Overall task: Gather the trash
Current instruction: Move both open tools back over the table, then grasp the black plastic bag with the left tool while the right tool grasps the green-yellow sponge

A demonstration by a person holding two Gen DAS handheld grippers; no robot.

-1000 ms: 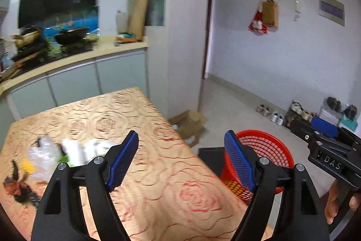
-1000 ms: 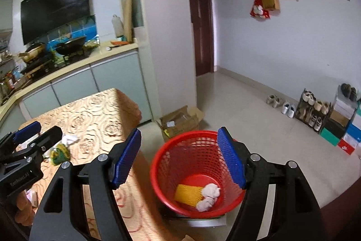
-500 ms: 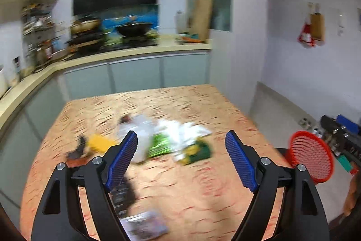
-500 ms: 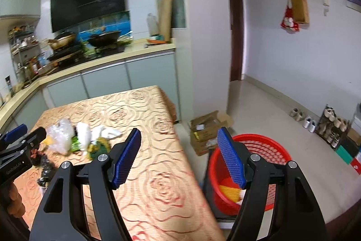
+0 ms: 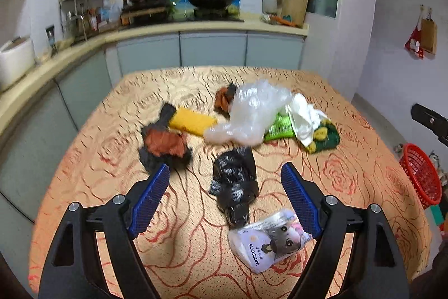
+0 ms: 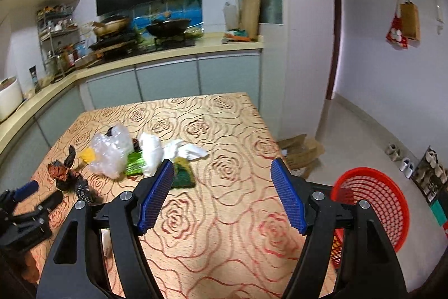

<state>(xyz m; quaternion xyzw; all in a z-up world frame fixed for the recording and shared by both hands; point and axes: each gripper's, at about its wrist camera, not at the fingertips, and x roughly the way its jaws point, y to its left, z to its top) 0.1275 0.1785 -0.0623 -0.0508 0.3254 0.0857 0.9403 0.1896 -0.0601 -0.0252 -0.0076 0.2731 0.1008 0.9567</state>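
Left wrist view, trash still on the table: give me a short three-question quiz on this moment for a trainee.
1. True or false: the left gripper is closed on the black bag.
2. Which item lies nearest the camera? A) yellow sponge B) Watsons packet C) clear plastic bag
3. Fill in: the red basket stands on the ____, beside the table.

Key: 1 false, both grippers are open and empty, the right gripper too. 2 B. 3 floor.
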